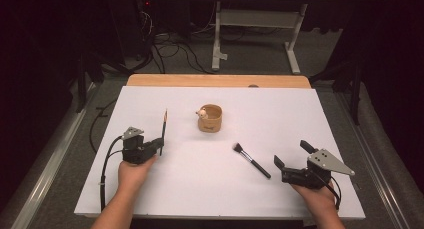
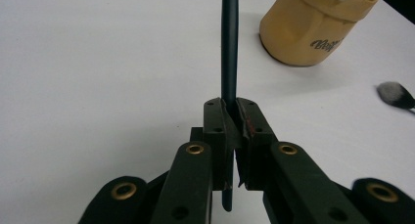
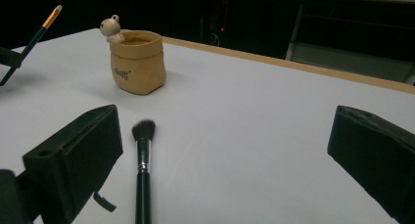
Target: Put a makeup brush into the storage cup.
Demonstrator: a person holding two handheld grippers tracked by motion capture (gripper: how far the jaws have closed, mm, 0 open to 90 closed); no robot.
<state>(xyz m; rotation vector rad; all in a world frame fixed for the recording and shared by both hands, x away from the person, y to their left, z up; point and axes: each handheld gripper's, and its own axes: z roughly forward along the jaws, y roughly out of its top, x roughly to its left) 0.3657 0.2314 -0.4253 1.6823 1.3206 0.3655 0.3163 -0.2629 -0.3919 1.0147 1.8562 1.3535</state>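
Left gripper (image 1: 159, 145) pinches thin brush (image 1: 164, 124) upright, left of tan holder (image 1: 210, 118); right gripper (image 1: 292, 156), jaws spread, faces powder brush (image 1: 251, 160) lying on table (image 1: 300, 114); next looks like dropping thin brush into holder.

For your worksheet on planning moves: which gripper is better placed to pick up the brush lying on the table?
The right gripper: its jaws stand open beside the brush, whereas the left gripper is shut on a pencil.
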